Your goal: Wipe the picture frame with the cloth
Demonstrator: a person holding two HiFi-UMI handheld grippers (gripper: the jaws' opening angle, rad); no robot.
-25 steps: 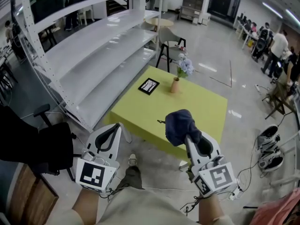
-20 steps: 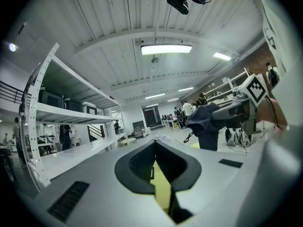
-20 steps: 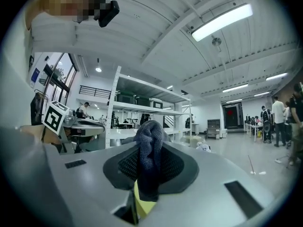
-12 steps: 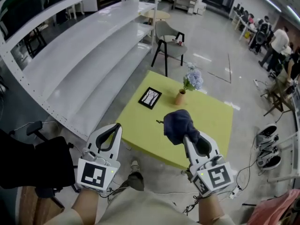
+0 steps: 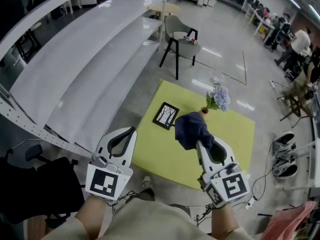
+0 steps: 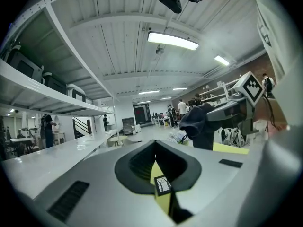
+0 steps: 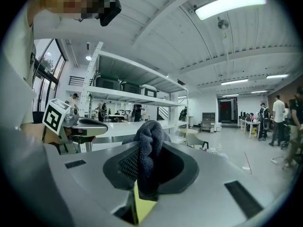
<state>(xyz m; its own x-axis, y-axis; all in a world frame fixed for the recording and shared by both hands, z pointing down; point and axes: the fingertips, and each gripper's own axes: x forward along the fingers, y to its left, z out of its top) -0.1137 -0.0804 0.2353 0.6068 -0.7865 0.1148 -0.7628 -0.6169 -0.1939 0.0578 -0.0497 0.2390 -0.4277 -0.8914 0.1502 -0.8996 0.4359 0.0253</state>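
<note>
Picture frame [image 5: 166,115]: 1, lying flat on the yellow-green bench [image 5: 155,151], near 1 vase of flowers [image 5: 218,100]. Cloth [image 5: 190,128]: 1, dark blue, bunched and clamped in the right gripper [image 5: 198,143], held above the bench and clear of the frame. Left gripper [image 5: 131,131]: jaws together, nothing between them. Step judged: approach. Handling note: lower the cloth squarely onto the frame face, wipe with light pressure, steady 1 edge with the left gripper, and keep clear of the vase.

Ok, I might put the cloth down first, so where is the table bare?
The yellow table is bare right of the vase of flowers and across its near-left part, in front of the picture frame. Frame and vase share the far side; the held cloth hides the middle.
</note>
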